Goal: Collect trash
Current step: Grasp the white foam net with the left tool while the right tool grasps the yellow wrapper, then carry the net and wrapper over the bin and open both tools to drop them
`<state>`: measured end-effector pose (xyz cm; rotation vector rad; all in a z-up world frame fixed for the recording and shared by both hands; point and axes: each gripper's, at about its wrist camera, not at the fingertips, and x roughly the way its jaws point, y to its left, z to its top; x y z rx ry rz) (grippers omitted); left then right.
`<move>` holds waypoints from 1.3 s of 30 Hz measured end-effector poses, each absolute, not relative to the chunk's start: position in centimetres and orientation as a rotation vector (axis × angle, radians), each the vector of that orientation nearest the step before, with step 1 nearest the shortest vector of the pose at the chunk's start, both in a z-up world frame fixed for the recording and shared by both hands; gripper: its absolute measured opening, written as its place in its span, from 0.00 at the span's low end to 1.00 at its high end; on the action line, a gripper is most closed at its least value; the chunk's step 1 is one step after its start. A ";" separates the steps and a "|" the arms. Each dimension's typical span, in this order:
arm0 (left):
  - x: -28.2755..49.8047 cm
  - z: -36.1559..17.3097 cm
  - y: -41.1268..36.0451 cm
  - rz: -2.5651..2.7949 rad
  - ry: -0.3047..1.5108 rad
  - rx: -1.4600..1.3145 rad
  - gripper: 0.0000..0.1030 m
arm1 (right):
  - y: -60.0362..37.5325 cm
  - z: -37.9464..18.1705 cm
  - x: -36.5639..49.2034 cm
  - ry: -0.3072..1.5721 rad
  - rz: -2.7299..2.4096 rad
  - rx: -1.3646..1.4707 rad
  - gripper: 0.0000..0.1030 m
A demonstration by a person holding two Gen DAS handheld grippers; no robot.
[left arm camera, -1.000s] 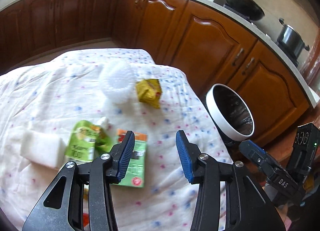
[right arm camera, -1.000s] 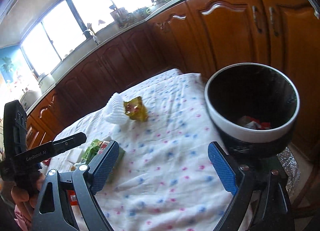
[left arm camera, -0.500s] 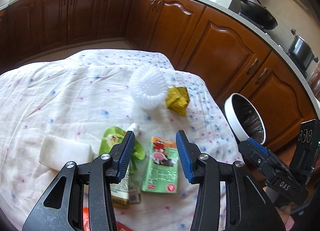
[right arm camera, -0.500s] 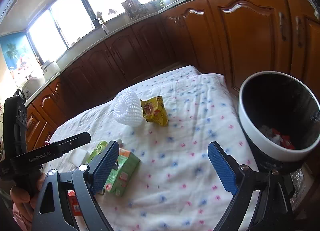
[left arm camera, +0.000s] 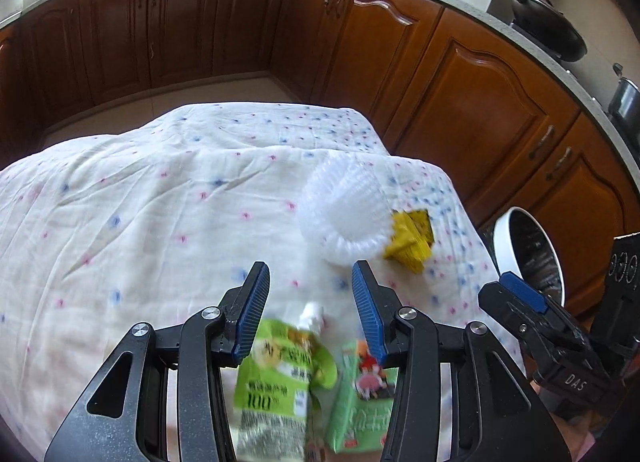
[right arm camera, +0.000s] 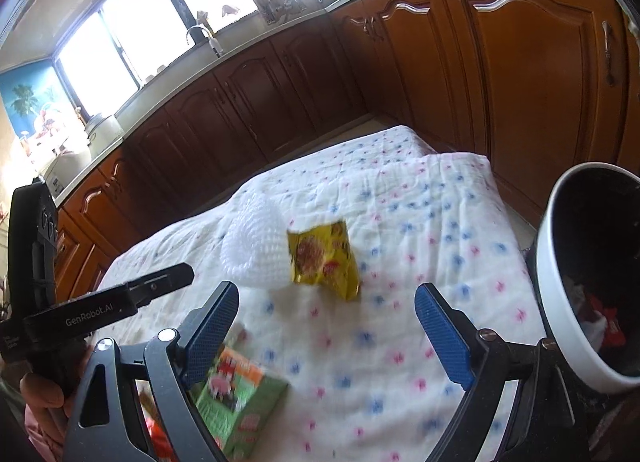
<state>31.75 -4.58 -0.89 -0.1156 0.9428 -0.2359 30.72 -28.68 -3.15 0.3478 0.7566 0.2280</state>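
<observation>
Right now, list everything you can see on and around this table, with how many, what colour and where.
foam net cup: one, white, far right part of the cloth, touching the yellow packet.
snack packet: one, yellow, crumpled, beside the foam net cup, toward the bin.
drink pouch: one, green with a white spout, near edge.
carton: one, green and orange, lying flat beside the pouch.
tablecloth: one, white with pink and blue dots, covering the table.
trash bin: one, white rim, dark inside, right of the table, some trash in it.
cabinets: brown wood, behind.
wok: one, black, on the counter.
left gripper: fingers open, empty.
right gripper: fingers wide open, empty.
</observation>
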 end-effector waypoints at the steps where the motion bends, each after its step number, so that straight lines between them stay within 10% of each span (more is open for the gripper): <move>1: 32.4 -1.0 -4.6 -0.239 0.950 -0.119 0.42 | -28.7 -3.3 31.1 0.760 0.230 0.352 0.82; 9: 36.0 -2.5 -5.8 -0.240 0.997 -0.118 0.42 | -28.2 -5.9 34.9 0.845 0.258 0.388 0.45; 12: 37.0 -3.5 -6.4 -0.255 1.031 -0.116 0.41 | -27.7 -6.6 35.2 0.866 0.265 0.378 0.15; 19: 37.0 -4.1 -7.8 -0.307 1.040 -0.078 0.10 | -28.3 -5.3 33.3 0.819 0.281 0.356 0.10; 39: 28.7 1.9 -13.7 -0.475 0.908 0.003 0.10 | -37.9 -1.8 21.7 0.701 0.094 0.398 0.10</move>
